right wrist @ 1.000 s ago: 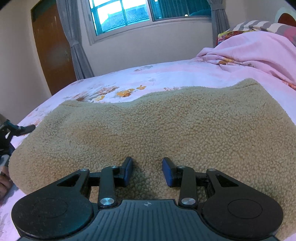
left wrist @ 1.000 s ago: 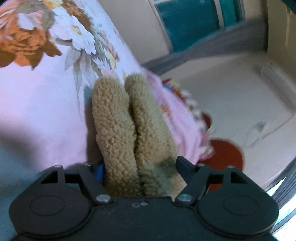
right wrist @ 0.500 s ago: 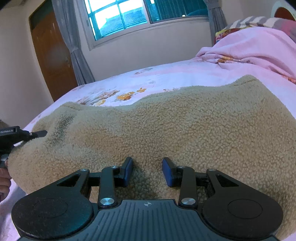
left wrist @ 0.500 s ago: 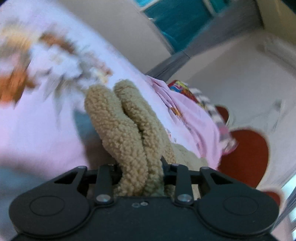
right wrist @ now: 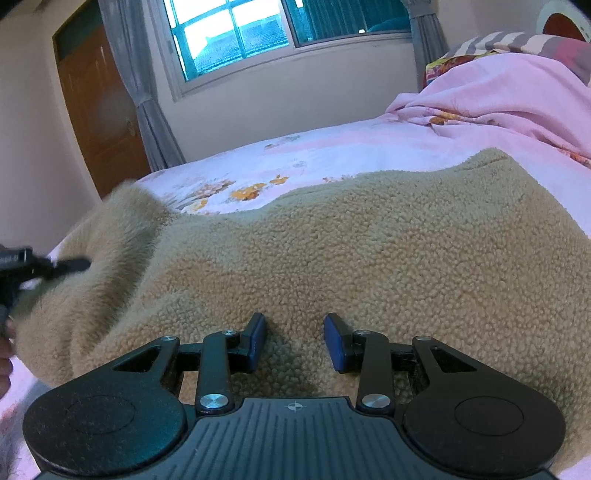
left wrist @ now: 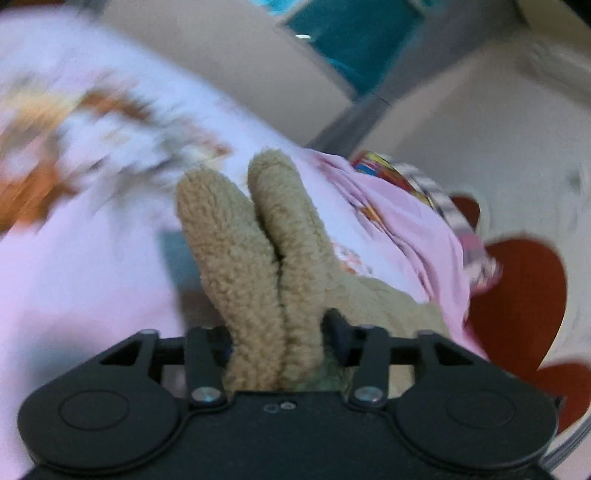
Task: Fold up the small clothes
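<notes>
A tan fleece garment (right wrist: 369, 243) lies spread on the pink floral bed sheet (right wrist: 332, 151). My left gripper (left wrist: 277, 332) is shut on a doubled edge of the garment (left wrist: 258, 240), which stands up between the fingers, lifted off the sheet. In the right wrist view the left gripper (right wrist: 70, 264) shows at the far left, holding the garment's left end raised. My right gripper (right wrist: 295, 341) rests on the garment's near part, partly open, with fleece between the blue pads (right wrist: 334, 343) that is not pinched.
A bunched pink blanket (right wrist: 498, 92) and striped pillows (right wrist: 517, 40) lie at the right of the bed. A window with grey curtains (right wrist: 243, 33) and a brown door (right wrist: 99, 110) stand behind. A red headboard (left wrist: 517, 295) shows in the left wrist view.
My left gripper closed on the garment's edge and has lifted its left end up off the sheet. The right gripper has stayed in place on the fleece.
</notes>
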Available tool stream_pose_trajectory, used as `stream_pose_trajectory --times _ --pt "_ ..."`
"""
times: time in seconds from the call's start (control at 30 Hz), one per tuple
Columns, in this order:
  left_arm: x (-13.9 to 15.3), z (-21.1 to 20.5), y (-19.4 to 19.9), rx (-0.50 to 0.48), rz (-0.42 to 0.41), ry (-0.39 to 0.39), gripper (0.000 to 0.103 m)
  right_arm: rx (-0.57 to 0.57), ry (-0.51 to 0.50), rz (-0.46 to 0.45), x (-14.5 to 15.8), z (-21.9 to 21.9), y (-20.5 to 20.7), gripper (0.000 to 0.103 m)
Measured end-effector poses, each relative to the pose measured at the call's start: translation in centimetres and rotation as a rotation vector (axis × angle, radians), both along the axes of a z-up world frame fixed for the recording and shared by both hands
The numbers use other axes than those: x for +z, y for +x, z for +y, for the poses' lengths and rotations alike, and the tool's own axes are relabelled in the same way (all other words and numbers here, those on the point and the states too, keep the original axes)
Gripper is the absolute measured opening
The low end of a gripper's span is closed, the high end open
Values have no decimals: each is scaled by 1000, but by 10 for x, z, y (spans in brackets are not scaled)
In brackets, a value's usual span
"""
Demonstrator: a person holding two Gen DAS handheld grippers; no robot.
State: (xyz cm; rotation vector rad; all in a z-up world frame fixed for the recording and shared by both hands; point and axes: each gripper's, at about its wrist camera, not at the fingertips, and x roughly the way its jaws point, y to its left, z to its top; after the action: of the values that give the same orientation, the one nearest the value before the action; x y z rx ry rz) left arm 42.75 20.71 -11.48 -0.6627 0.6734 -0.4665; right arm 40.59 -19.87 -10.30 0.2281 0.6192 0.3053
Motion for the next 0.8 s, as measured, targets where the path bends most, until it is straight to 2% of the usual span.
stream_pose_trajectory --times 0.03,0.1,0.13,0.2,0.43,0.5,0.6,0.8 --pt "-13 16 -2 -2 29 -65 59 5 2 1 1 0 0 36" --pt "-40 41 -4 -38 80 -239 61 13 -1 0 1 -2 1 36" --pt "-50 50 -5 -59 84 -287 62 13 -2 -2 1 -2 1 36" --pt "-57 58 -5 -69 87 -327 62 10 -2 -3 0 -2 1 36" --pt "-59 41 38 -138 117 -383 63 22 -5 -22 -3 -3 -3 36" --pt "-60 35 46 -158 113 -401 67 33 -5 -26 -3 -4 -3 36" --pt "-63 33 54 -154 150 -422 68 44 -2 -31 -4 -6 -3 36" --pt "-43 40 30 -89 82 -270 70 34 -8 -30 -4 -3 -4 36"
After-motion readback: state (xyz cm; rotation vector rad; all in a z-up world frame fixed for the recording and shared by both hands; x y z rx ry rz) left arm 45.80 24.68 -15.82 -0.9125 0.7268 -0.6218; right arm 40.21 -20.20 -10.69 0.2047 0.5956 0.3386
